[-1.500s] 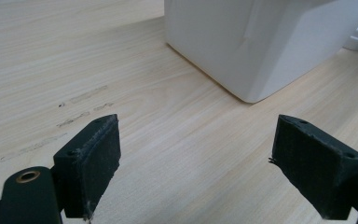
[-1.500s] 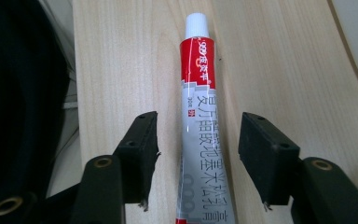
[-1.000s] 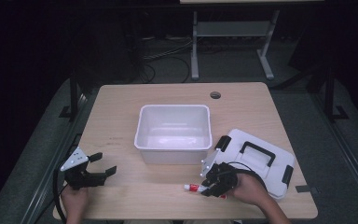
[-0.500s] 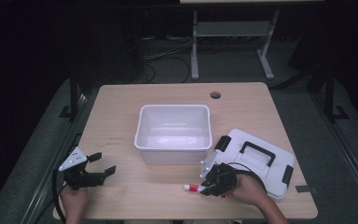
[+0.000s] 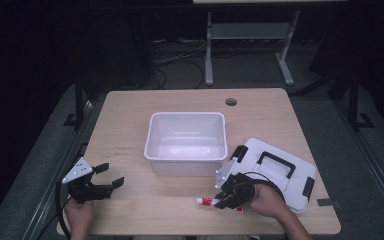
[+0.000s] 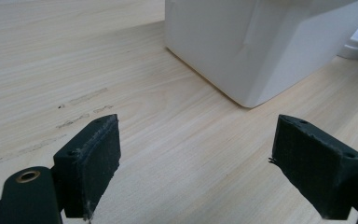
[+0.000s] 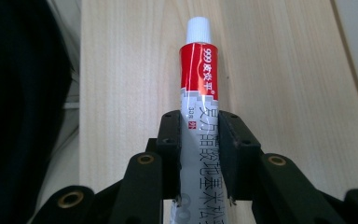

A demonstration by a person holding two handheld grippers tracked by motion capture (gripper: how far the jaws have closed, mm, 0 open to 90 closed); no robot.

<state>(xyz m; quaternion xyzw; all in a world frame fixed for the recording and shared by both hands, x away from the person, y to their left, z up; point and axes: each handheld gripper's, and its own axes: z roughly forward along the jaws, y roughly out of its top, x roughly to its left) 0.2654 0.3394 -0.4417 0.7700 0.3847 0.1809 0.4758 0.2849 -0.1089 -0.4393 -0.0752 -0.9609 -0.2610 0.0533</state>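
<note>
A red and white tube [image 7: 199, 70] with a white cap lies on the wooden table [image 5: 130, 135] near its front edge, cap pointing left in the high view [image 5: 206, 201]. My right gripper [image 5: 225, 202] has just been closing on it. In the right gripper view the pads of the right gripper [image 7: 199, 122] press on both sides of the tube's lower half. My left gripper [image 5: 111, 174] rests at the front left of the table. Its jaws stand wide apart, and the left gripper [image 6: 196, 163] has only bare wood between them.
A white open bin [image 5: 186, 116] stands mid-table, its near corner [image 6: 261, 46] ahead of the left gripper. A white lid with a black handle [image 5: 280, 172] lies right of the bin, just behind the right hand. A cable hole [image 5: 231, 102] sits at the back.
</note>
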